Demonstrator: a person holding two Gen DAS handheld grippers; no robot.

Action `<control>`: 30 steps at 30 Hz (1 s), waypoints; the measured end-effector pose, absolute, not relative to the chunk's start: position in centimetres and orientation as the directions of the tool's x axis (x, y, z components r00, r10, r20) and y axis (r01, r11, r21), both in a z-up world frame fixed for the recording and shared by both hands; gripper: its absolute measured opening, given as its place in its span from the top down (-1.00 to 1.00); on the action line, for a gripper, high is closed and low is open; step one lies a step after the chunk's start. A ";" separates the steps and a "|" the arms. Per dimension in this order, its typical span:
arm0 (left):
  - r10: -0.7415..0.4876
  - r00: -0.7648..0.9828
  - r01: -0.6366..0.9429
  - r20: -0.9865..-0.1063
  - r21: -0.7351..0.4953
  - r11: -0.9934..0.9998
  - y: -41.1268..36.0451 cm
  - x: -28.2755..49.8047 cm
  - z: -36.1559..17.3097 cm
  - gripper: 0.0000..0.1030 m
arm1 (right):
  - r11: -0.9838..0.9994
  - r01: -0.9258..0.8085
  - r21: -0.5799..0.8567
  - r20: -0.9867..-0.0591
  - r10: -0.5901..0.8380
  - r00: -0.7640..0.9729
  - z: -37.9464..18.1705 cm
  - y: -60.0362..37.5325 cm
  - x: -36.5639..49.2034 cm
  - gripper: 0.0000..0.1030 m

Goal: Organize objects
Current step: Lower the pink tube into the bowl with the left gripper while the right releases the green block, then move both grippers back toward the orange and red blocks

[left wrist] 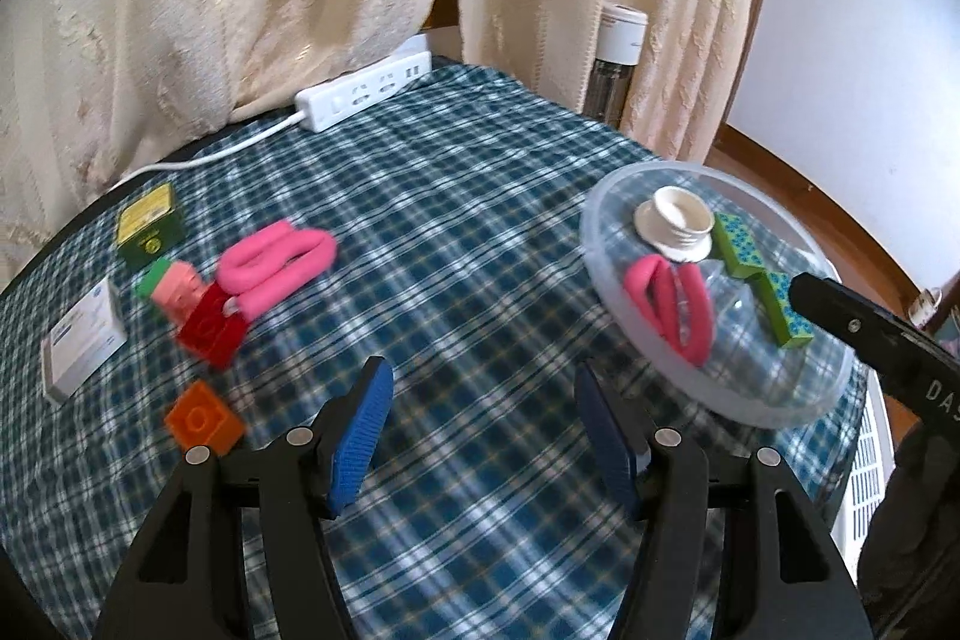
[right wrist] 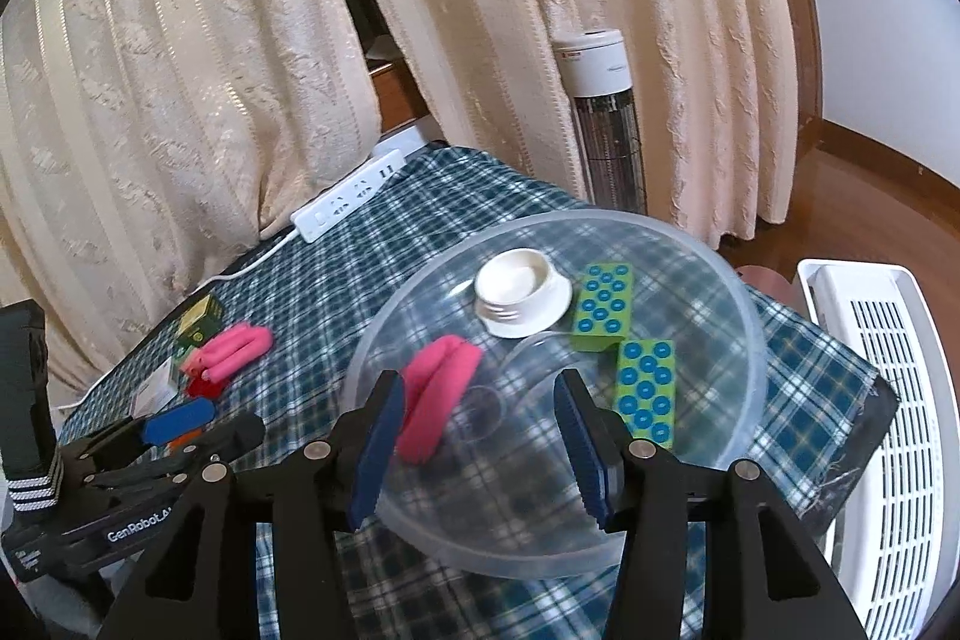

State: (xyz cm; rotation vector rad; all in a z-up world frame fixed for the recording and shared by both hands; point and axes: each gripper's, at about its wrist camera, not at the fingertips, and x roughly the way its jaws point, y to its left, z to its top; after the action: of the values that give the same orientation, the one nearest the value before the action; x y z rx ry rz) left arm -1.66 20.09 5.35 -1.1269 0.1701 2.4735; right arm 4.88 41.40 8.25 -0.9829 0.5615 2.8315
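Both jaws stand wide apart and empty: our left hand-held gripper [left wrist: 480, 436] hovers low in the frame over the checked tabletop [left wrist: 456, 220], our right hand-held gripper [right wrist: 480, 451] over the clear plastic bowl [right wrist: 757, 340]. The looped pink foam curler [left wrist: 273, 262] lies at centre left, touching the red block [left wrist: 210, 331]. We judge we should straddle the curler's outer loop, away from the block, then squeeze gently.

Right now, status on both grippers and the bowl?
Left gripper open, empty. Right gripper open, empty, at clear bowl near rim. Bowl holds pink roller, white cap, two green blocks. Path clear.
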 end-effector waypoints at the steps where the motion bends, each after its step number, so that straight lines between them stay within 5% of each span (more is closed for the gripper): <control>1: 0.314 -0.587 -0.412 -0.746 -0.059 -0.909 19.7 -1.7 5.3 -0.25 | -0.929 -0.200 0.310 -0.614 -0.035 -0.788 8.3 41.1 4.8 -0.07; 30: 0.184 -0.601 -0.197 -0.778 -0.079 -0.977 8.8 -4.8 3.1 -0.25 | -0.960 -0.063 0.274 -0.635 -0.131 -0.762 8.4 32.8 2.8 -0.07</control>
State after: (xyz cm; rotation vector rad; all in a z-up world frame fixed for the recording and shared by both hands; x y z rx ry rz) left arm -4.83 8.77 3.14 -1.2772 0.0223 2.6355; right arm 2.76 32.82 8.39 -1.0960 0.4480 2.9494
